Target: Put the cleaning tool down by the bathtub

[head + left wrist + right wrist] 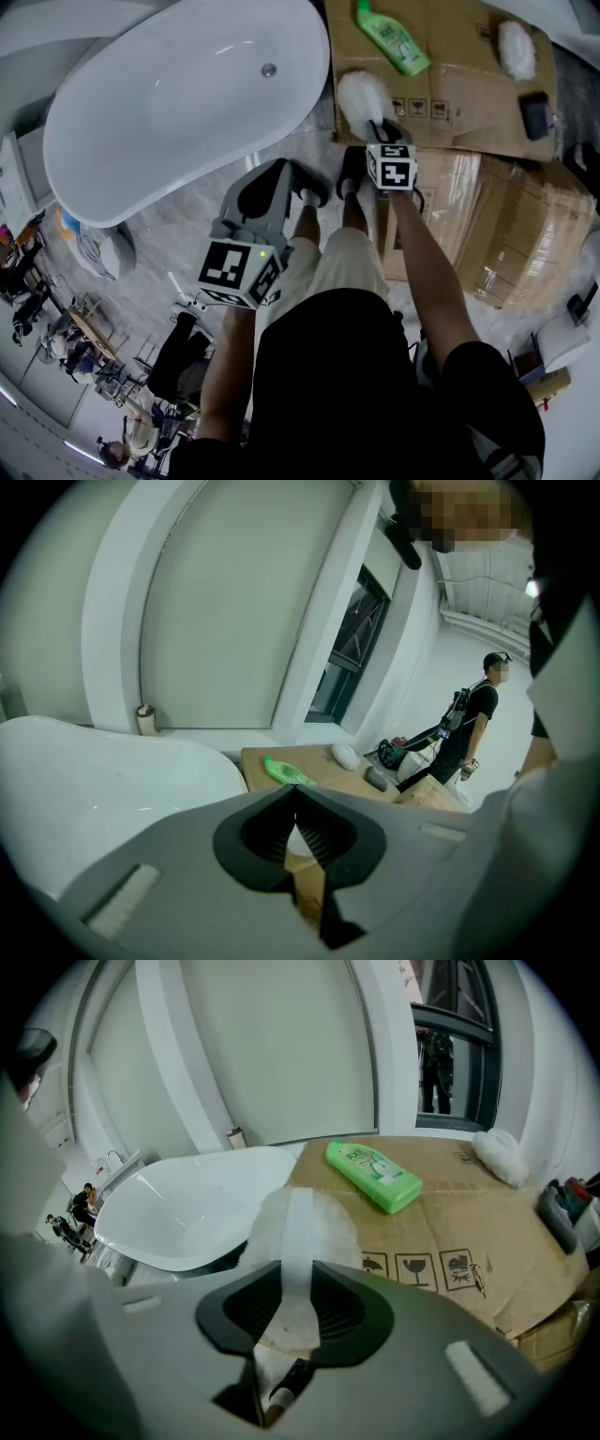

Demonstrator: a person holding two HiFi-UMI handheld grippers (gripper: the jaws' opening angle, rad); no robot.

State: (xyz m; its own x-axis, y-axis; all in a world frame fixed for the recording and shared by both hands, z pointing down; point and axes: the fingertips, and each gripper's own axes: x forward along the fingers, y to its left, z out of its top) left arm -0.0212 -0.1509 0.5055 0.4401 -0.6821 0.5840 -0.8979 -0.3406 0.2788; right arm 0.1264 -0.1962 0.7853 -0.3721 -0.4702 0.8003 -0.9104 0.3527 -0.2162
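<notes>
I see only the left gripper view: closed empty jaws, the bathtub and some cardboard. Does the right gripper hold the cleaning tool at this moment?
Observer: Yes. In the right gripper view the right gripper is shut on the white band of the fluffy cleaning tool.
Operator: Where is the tool, relative to the bathtub?
Observer: The head view shows its fluffy head over the cardboard corner next to the bathtub; whether it touches down I cannot tell.
Operator: Is the green bottle in its way?
Observer: No. The green bottle lies flat farther along the cardboard, apart from the tool.
</notes>
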